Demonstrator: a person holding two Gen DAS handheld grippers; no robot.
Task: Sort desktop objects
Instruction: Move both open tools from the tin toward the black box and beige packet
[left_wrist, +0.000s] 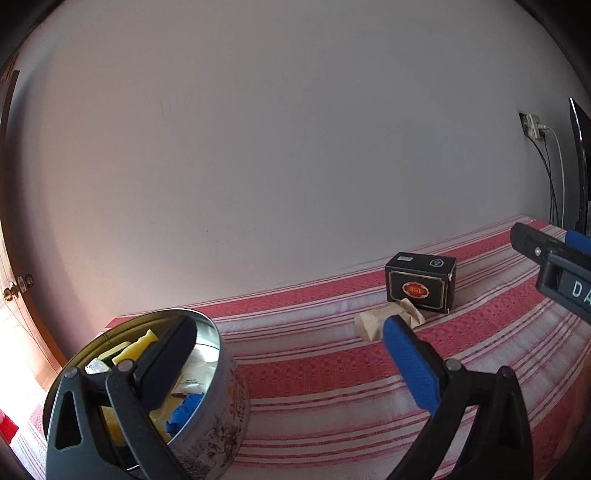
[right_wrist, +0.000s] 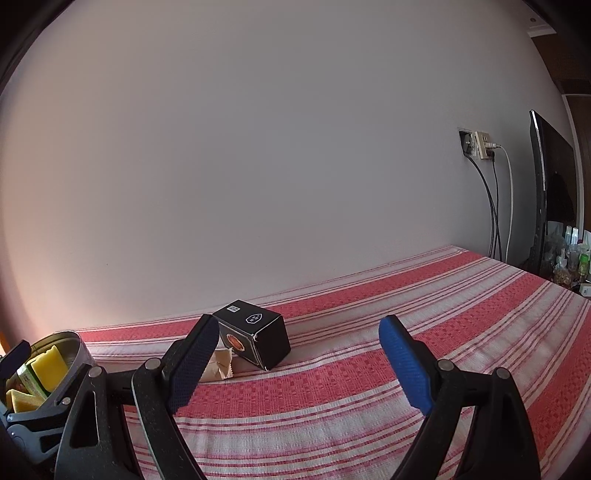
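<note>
Two things lie mid-cloth near the wall: a black cardboard box (right_wrist: 255, 338) and, touching it, a crinkled paper packet (left_wrist: 384, 321). I hold both grippers, left (left_wrist: 291, 354) and right (right_wrist: 299, 363), wide apart, empty, beside the round tin (left_wrist: 218, 373).

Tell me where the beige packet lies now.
The beige packet lies on the striped cloth, directly in front of the black box, right of the round tin in the left wrist view.
</note>
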